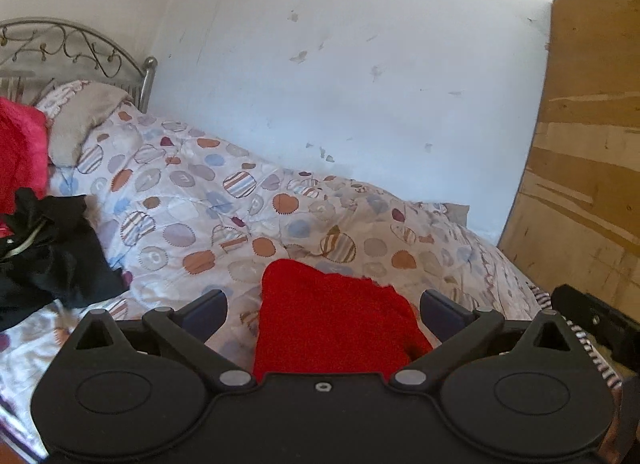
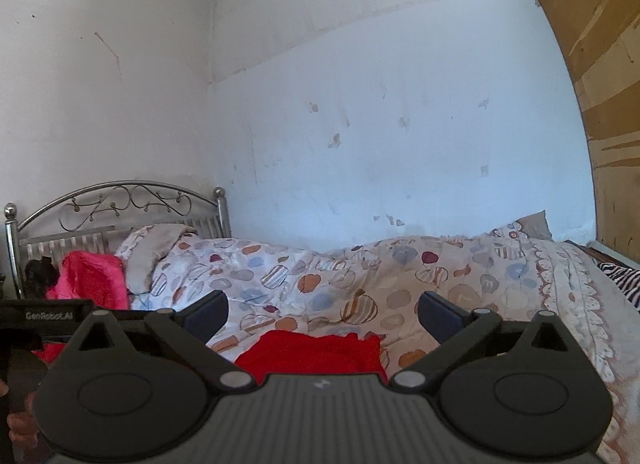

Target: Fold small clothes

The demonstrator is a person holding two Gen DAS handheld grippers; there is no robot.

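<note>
My left gripper (image 1: 322, 310) has its two dark blue fingers (image 1: 208, 310) spread wide apart, and nothing is pinched between them. Seen past them, a red garment (image 1: 332, 328) lies folded into a compact, roughly rectangular shape on the bed (image 1: 248, 200). It sits in the gap between the fingers in this view, but neither finger presses on it.

My right gripper (image 2: 322, 314) is open just as wide, its fingers (image 2: 440, 316) holding nothing. From this side the same red garment (image 2: 316, 352) shows as a low, flat red shape just beyond the gripper body, resting on the bedcover (image 2: 360, 276).

The bedcover is pale with a pattern of round and heart-shaped patches in orange, blue, lilac and stripes, and it is rumpled. To the left on the bed lies a heap of black clothing (image 1: 52, 252), and behind it a fluffy pink-red fabric (image 1: 20, 152) near a grey pillow (image 1: 80, 124). A curved metal headboard (image 1: 72, 48) with scrollwork stands at the far left end. A white wall (image 1: 360, 84) with small scuffed patches runs behind the bed, and a brown wooden board (image 1: 588, 144) rises at the right. At the right edge of the left view, part of the other black gripper (image 1: 596, 320) is visible above striped fabric (image 1: 544, 298).
</note>
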